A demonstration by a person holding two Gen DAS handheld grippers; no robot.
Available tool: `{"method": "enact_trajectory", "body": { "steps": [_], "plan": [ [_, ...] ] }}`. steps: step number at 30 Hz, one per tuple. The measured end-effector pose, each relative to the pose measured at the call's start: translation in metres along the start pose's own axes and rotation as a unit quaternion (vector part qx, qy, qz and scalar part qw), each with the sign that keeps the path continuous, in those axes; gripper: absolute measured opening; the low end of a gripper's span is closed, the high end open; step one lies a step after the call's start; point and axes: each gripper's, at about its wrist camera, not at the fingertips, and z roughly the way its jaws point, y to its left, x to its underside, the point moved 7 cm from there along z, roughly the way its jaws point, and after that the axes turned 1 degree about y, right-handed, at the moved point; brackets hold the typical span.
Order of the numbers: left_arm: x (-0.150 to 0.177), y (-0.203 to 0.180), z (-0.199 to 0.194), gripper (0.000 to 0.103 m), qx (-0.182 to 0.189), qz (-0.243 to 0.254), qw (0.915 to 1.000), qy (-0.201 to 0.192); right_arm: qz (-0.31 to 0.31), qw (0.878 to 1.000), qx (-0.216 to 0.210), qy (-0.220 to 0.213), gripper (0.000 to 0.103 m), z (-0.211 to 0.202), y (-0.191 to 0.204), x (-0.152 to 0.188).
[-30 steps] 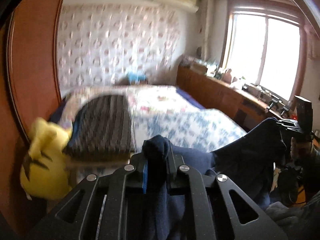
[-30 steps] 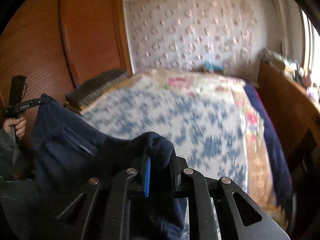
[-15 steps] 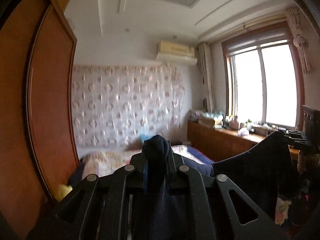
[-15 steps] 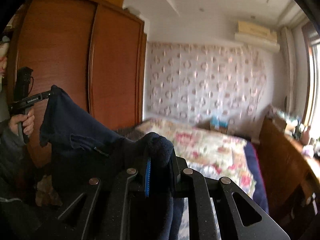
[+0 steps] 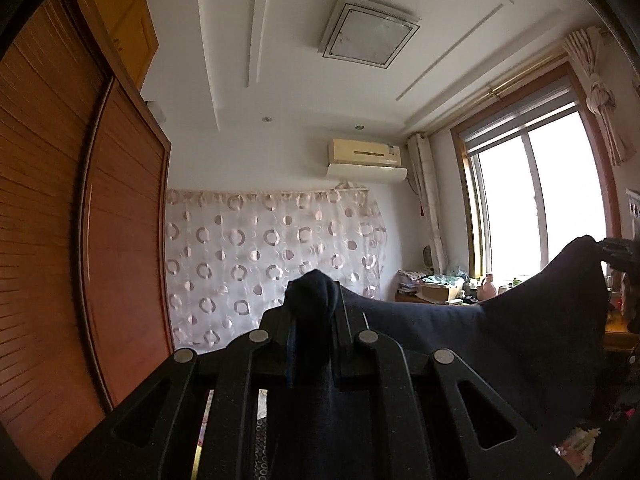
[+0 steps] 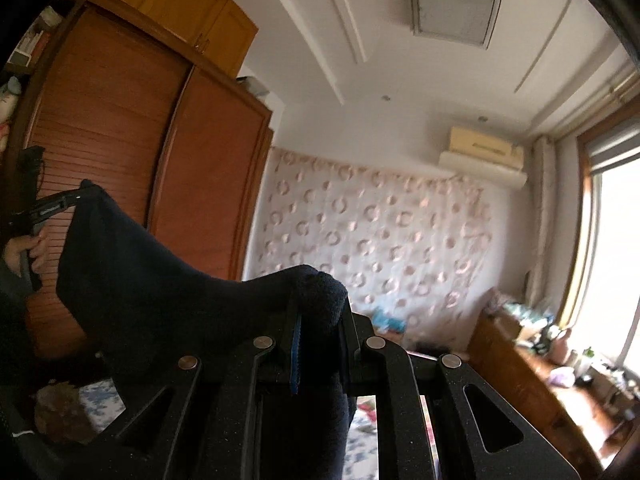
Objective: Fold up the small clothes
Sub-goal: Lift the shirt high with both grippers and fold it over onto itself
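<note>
A dark navy garment (image 5: 500,332) hangs stretched in the air between my two grippers. My left gripper (image 5: 314,312) is shut on one bunched corner, which bulges out above the jaws. In the right wrist view my right gripper (image 6: 318,312) is shut on the opposite corner of the navy garment (image 6: 132,264). Across the cloth, each view shows the other gripper: the right gripper (image 5: 620,250) at the far right edge, the left gripper (image 6: 60,204) at the far left with a hand (image 6: 20,248) on its handle. Both point level across the room.
A tall wooden wardrobe (image 5: 60,240) fills the left side. A curtain with ring patterns (image 6: 372,240) covers the far wall under an air conditioner (image 5: 366,158). A bright window (image 5: 540,204) and cluttered wooden counter (image 6: 532,368) stand at the right. Floral bedding (image 6: 96,400) shows low down.
Both grippers rose and tilted up with the garment held between them. The bed and the yellow plush dropped out of view, and the ceiling and its lamp came in.
</note>
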Motion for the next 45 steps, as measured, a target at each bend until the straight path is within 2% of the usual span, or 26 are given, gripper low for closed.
{"method": "enact_trajectory", "body": {
  "steps": [3, 8, 12, 15, 17, 23, 28, 32, 39, 42, 45],
  "plan": [
    [0.008, -0.004, 0.003, 0.013, 0.001, -0.001, 1.0000, 0.003, -0.006, 1.000, 0.016, 0.004, 0.014, 0.000, 0.004, 0.003],
    [0.016, -0.011, 0.011, 0.014, 0.011, -0.007, 0.9998, 0.012, -0.008, 0.999, 0.035, 0.023, 0.014, 0.019, 0.039, 0.020],
    [0.035, -0.016, 0.033, 0.013, 0.014, -0.013, 0.9992, 0.034, -0.006, 0.998, 0.045, 0.036, 0.014, 0.031, 0.046, 0.012],
    [0.072, -0.017, 0.071, 0.014, 0.007, -0.012, 0.9972, 0.073, -0.001, 0.997, 0.050, 0.061, 0.014, 0.051, 0.039, 0.010],
    [0.106, -0.020, 0.102, 0.014, 0.007, -0.011, 0.9948, 0.101, 0.004, 0.995, 0.052, 0.090, 0.014, 0.073, 0.035, 0.024],
    [0.220, -0.022, 0.203, 0.014, -0.001, -0.013, 0.9799, 0.199, 0.030, 0.981, 0.045, 0.187, 0.014, 0.179, 0.030, 0.111],
    [0.282, -0.034, 0.256, 0.014, -0.001, 0.000, 0.9662, 0.258, 0.046, 0.962, 0.047, 0.265, 0.014, 0.264, 0.026, 0.182],
    [0.297, -0.040, 0.281, 0.014, -0.006, 0.002, 0.9615, 0.275, 0.055, 0.950, 0.049, 0.305, 0.014, 0.316, 0.020, 0.204],
    [0.306, -0.043, 0.312, 0.014, -0.006, 0.012, 0.9555, 0.295, 0.058, 0.944, 0.049, 0.320, 0.014, 0.377, -0.002, 0.189],
    [0.314, -0.041, 0.323, 0.014, -0.007, 0.015, 0.9527, 0.303, 0.067, 0.943, 0.050, 0.321, 0.014, 0.385, -0.010, 0.196],
    [0.329, -0.042, 0.333, 0.014, -0.006, 0.023, 0.9471, 0.320, 0.074, 0.941, 0.045, 0.326, 0.014, 0.377, -0.007, 0.213]
  ]
}}
